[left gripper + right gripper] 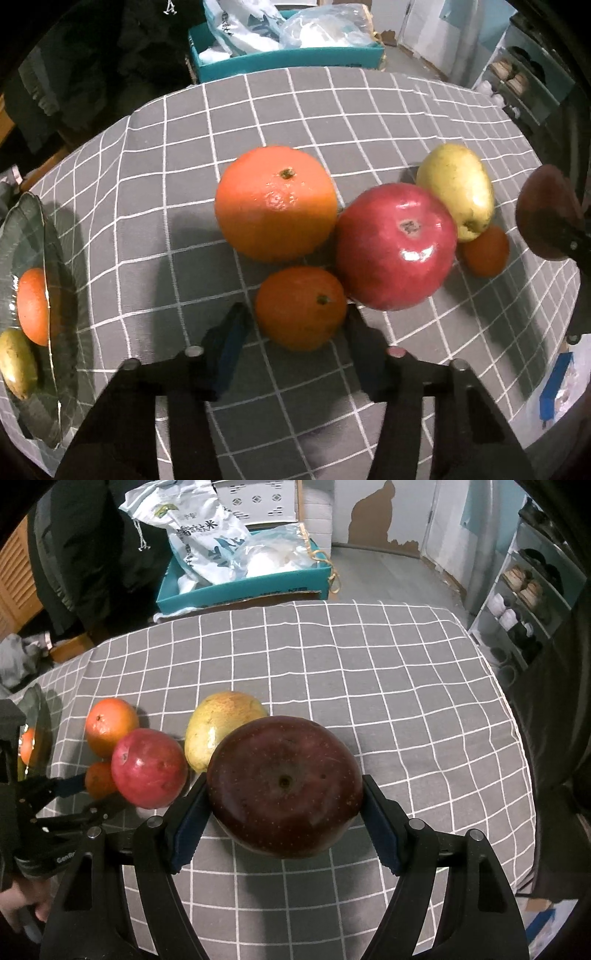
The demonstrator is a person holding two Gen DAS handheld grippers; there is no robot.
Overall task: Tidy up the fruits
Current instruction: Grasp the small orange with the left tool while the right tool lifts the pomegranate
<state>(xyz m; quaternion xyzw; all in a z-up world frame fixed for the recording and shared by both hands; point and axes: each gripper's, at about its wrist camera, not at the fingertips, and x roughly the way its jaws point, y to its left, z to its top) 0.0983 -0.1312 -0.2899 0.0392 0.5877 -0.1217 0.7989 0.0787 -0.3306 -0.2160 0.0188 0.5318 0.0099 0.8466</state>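
My left gripper (297,321) is open, its fingers on either side of a small orange (301,308) on the grey checked cloth. Behind it lie a big orange (275,203), a red apple (397,245), a yellow pear (456,190) and another small orange (485,251). My right gripper (284,812) is shut on a dark red apple (284,786), held above the cloth; it shows at the right edge of the left wrist view (546,214). A glass plate (37,236) at the left holds an orange (33,306) and a yellow fruit (16,363).
A teal box (243,587) with plastic bags stands beyond the table's far edge. A shoe rack (524,590) is at the right. The checked cloth (369,672) stretches bare behind and right of the fruit. The left gripper shows at the left (79,795).
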